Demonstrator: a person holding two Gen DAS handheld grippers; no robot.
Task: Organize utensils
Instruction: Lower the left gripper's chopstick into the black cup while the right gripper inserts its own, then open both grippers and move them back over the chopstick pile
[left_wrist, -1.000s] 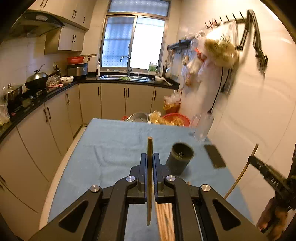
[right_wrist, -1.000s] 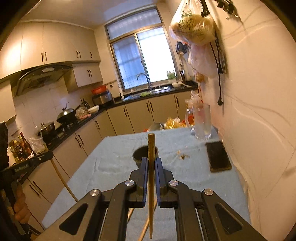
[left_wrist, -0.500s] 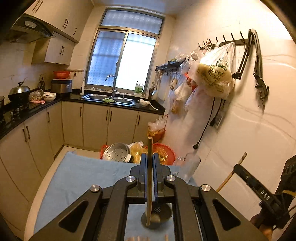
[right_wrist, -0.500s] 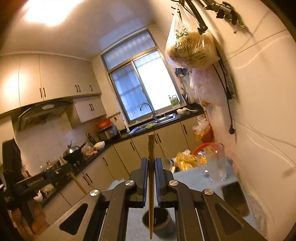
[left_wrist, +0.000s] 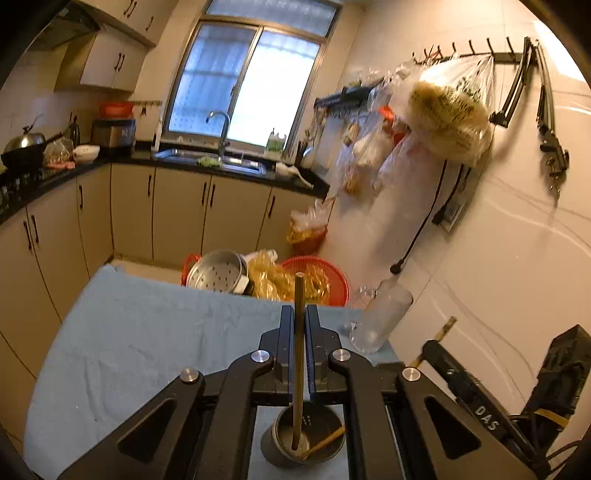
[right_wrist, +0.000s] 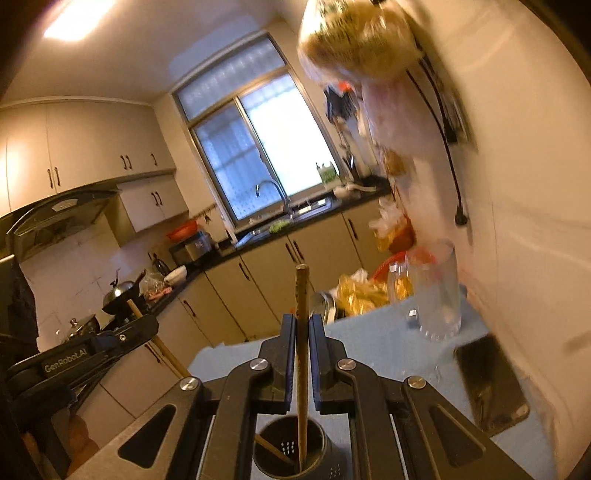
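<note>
blue-clothed counter (left_wrist: 140, 332): with both tongs, left (left_wrist: 299, 325) and right (right_wrist: 302, 328), each clenched on a wooden chopstick (left_wrist: 297, 354) whose tip sits inside the dark round holder (left_wrist: 308, 435), lower straight, then release

Left gripper (left_wrist: 298, 325) pinches chopstick (left_wrist: 297, 343) over holder (left_wrist: 308, 439).

Left chopstick (left_wrist: 298, 347): wooden, upright, clamped between the left fingers (left_wrist: 285, 343), lower tip inside the cup.
Right chopstick (right_wrist: 302, 354): wooden, upright, clamped between the right fingers (right_wrist: 289, 347), tip down in the cup.
Cup (left_wrist: 325, 430): dark, round, perforated, standing on the blue-covered worktop (left_wrist: 140, 332).
</note>
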